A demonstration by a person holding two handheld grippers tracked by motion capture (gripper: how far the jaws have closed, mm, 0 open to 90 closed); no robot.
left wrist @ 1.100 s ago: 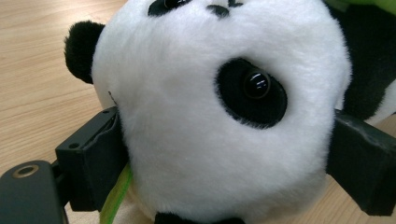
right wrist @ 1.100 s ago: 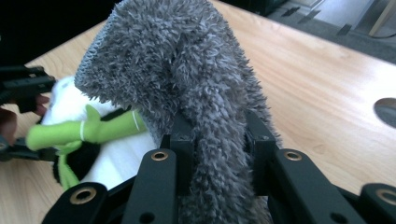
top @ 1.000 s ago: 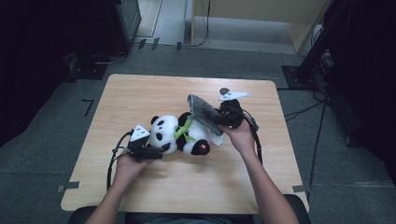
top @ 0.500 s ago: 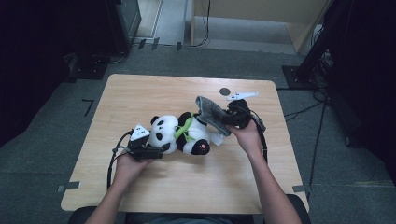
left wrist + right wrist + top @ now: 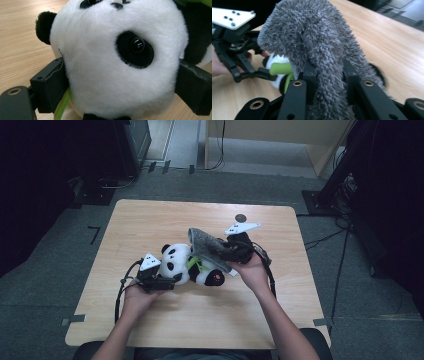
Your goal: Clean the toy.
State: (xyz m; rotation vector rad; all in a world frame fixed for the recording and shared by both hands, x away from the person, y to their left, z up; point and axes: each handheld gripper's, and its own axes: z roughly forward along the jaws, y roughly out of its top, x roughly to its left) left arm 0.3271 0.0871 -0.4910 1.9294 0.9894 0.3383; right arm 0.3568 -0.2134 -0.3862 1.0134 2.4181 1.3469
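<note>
Grey cloth (image 5: pixel 319 50) pinched in right gripper (image 5: pixel 329 75) jaws; left gripper (image 5: pixel 120 87) jaws clamp panda (image 5: pixel 120 57).

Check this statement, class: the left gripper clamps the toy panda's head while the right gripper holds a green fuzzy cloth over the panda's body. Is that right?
Not quite. The cloth is grey, not green, as the right gripper view shows. The rest stands: the left gripper clamps the toy panda by its head, and the right gripper holds the cloth above the panda's body.
</note>
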